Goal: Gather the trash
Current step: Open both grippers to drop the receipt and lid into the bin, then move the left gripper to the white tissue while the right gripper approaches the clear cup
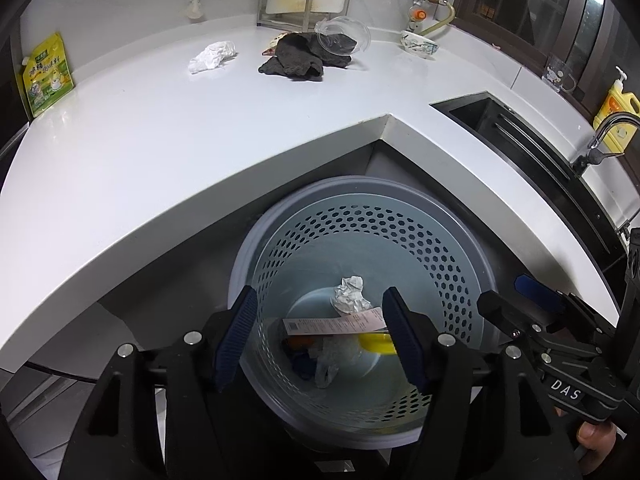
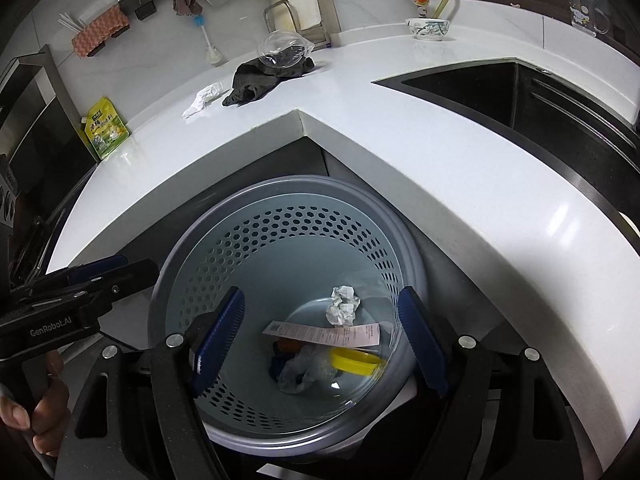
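Partly done: paper ball (image 1: 350,294), receipt (image 1: 334,325) and wrappers already in bin (image 1: 472,240); tissue (image 1: 212,56) and plastic lid (image 1: 342,36) left on counter (image 1: 160,152). Left gripper (image 1: 318,338) and right gripper (image 2: 320,338) both wide open, empty, above bin.

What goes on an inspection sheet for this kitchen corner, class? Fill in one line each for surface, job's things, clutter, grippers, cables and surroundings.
Surface: white counter, L-shaped.
Job's things: bin below the corner holds a paper ball, receipt, yellow lid and plastic bag; crumpled tissue lies on the counter.
Clutter: dark cloth, clear lid on it, bowl, green pouch.
Grippers: left gripper and right gripper open, empty, above the bin.
Cables: nothing seen.
Surroundings: sink, soap bottle.
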Demonstrator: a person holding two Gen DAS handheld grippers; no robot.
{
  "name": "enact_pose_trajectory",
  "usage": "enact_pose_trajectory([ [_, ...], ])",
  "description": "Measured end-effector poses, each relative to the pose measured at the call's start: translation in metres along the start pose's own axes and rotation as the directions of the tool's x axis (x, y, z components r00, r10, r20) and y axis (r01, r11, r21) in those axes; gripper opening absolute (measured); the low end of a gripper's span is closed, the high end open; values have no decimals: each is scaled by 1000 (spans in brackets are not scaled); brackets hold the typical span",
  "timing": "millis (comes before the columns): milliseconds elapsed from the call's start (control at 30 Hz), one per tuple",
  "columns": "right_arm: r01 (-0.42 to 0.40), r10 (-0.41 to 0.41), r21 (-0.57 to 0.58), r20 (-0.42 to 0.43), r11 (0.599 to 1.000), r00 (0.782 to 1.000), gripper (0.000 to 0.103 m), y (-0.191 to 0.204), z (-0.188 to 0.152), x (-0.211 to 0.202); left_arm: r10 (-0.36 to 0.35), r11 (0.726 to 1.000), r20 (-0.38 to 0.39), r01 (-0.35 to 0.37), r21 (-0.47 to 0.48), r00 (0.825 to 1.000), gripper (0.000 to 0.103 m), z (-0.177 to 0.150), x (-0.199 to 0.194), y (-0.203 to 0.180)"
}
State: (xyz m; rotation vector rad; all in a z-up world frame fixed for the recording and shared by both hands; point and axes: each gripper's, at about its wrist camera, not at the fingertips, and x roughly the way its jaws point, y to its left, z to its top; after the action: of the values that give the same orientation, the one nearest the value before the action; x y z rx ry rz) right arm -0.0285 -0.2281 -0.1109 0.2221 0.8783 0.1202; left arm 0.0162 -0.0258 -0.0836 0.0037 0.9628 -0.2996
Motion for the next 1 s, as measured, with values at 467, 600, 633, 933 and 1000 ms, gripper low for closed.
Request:
enact_pose_trajectory([
  [467,-5,5,-3,5,1000,1000,76,1,-1,-3,26,1000,18,-26,-3,1000,68,1,-7,2],
  [600,-5,5,-9,11,1000,1000,76,3,0,-5,31,999,24,-31,-8,999,71,1,-9,5],
  [633,-5,5,-10,13,1000,1000,76,3,0,-6,33,999,26,-33,-8,999,72,1,-10,5],
  [933,-2,3,-27,51,1000,999,76,9,5,-11,69,997,75,-67,-33,995,84,11,-18,18],
  [1000,8,-6,-35,61,999,998,76,11,7,-12,89,996,87,-86,-35,992,85,14,-20,22],
])
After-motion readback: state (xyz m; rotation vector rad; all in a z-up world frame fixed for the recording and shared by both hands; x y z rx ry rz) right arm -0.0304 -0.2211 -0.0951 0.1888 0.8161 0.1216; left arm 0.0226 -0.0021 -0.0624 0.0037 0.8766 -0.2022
